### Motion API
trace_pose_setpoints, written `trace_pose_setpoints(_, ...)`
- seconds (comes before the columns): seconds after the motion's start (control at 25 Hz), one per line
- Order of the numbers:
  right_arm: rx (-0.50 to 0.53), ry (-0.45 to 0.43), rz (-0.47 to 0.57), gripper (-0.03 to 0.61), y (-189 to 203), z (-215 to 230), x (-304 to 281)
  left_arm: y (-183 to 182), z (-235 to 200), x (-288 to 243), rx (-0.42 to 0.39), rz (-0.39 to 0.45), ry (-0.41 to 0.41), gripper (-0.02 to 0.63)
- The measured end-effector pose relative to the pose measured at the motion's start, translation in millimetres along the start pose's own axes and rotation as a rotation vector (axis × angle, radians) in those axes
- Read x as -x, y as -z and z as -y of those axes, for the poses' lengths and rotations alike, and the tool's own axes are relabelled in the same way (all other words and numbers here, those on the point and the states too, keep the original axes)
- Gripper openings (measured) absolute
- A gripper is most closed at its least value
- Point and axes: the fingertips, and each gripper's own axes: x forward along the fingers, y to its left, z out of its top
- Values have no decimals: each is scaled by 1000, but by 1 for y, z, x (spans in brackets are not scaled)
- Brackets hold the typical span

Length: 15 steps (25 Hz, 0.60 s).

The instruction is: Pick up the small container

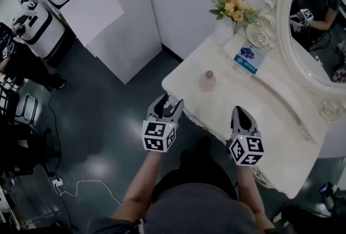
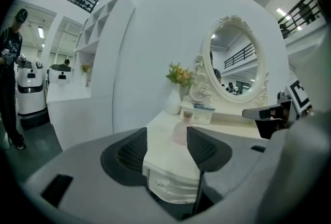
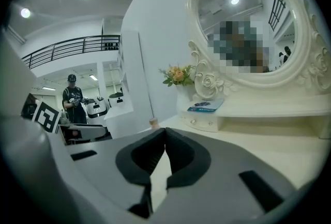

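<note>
My left claw [image 1: 166, 102] is wide open with nothing between its jaws; just ahead of it, clear of the tips, the small pink bottle [image 1: 208, 81] stands upright on the white dressing table [image 1: 270, 119]; my right claw [image 1: 241, 111], alongside to the right, is pressed closed and empty; flowers [image 1: 233, 6] and a mirror [image 1: 319, 27] lie beyond.

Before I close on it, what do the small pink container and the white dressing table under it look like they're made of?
The small pink container is likely glass or clear plastic: its pale tint looks translucent. Its tan stopper looks cork-like. The white dressing table is probably painted wood, with a smooth cream satin surface and a moulded edge, though the pictures cannot confirm it.
</note>
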Motion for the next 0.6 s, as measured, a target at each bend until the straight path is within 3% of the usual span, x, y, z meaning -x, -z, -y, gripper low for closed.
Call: trace_pose_setpoints(0.6, -62, 91, 24, 5, -11, 56, -18, -11, 38, -80, -63, -43, 126, 229)
